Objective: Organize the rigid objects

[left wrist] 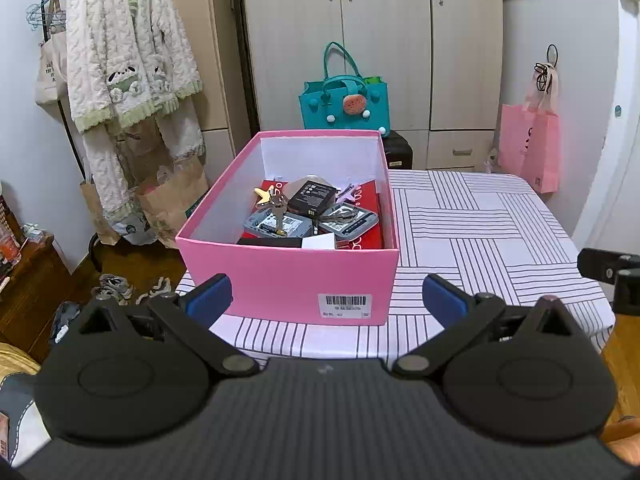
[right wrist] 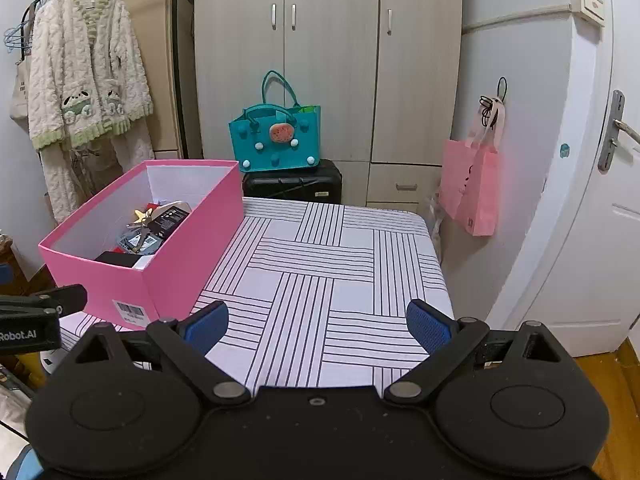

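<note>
A pink box point(left wrist: 280, 276) stands on the left part of the striped table point(left wrist: 480, 224). It holds several small rigid things: keys with a gold star point(left wrist: 272, 200), a black packet point(left wrist: 312, 196), grey cases point(left wrist: 348, 220) and a red box point(left wrist: 368, 200). My left gripper point(left wrist: 326, 300) is open and empty, just in front of the box's near wall. The box also shows in the right wrist view point(right wrist: 160, 272), at the left. My right gripper point(right wrist: 318, 326) is open and empty over the table's front edge, to the right of the box.
A teal bag point(right wrist: 276, 140) sits on a black case point(right wrist: 292, 184) behind the table, before a wardrobe point(right wrist: 320, 60). A pink bag point(right wrist: 472, 192) hangs at right by a white door point(right wrist: 580, 200). Clothes point(left wrist: 128, 80) hang at left. The right gripper's edge point(left wrist: 608, 272) shows in the left view.
</note>
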Demonstrator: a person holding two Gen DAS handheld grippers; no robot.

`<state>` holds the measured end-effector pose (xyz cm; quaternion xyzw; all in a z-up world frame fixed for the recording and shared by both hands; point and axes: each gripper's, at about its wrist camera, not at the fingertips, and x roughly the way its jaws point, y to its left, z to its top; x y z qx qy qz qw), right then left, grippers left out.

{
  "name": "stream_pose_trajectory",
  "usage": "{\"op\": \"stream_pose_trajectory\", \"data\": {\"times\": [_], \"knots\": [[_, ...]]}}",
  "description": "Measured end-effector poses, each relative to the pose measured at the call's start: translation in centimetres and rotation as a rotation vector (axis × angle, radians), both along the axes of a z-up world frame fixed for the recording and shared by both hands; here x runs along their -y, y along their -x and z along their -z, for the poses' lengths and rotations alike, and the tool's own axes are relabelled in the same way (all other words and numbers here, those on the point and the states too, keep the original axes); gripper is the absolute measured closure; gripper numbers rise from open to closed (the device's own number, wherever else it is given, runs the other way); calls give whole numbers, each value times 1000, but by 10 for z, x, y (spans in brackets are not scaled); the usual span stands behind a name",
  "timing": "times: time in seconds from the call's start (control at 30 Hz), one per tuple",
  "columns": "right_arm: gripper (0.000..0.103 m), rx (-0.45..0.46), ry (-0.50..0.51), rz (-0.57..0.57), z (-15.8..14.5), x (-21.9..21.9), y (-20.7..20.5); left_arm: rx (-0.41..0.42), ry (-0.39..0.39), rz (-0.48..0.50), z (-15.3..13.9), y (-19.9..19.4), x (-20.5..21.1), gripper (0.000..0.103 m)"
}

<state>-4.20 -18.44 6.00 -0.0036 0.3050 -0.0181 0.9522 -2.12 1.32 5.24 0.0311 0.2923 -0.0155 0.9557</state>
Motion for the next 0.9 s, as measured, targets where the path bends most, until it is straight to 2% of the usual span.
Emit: {"op": "stream_pose_trajectory", "data": {"times": [0.53,0.9], "knots": [[5,8,-2,31,7,0,0,-12,-2,10,9,-2,-2,0],[5,7,-8,13,12,-4,3,-5,-12,3,8,0,-3,0]]}}
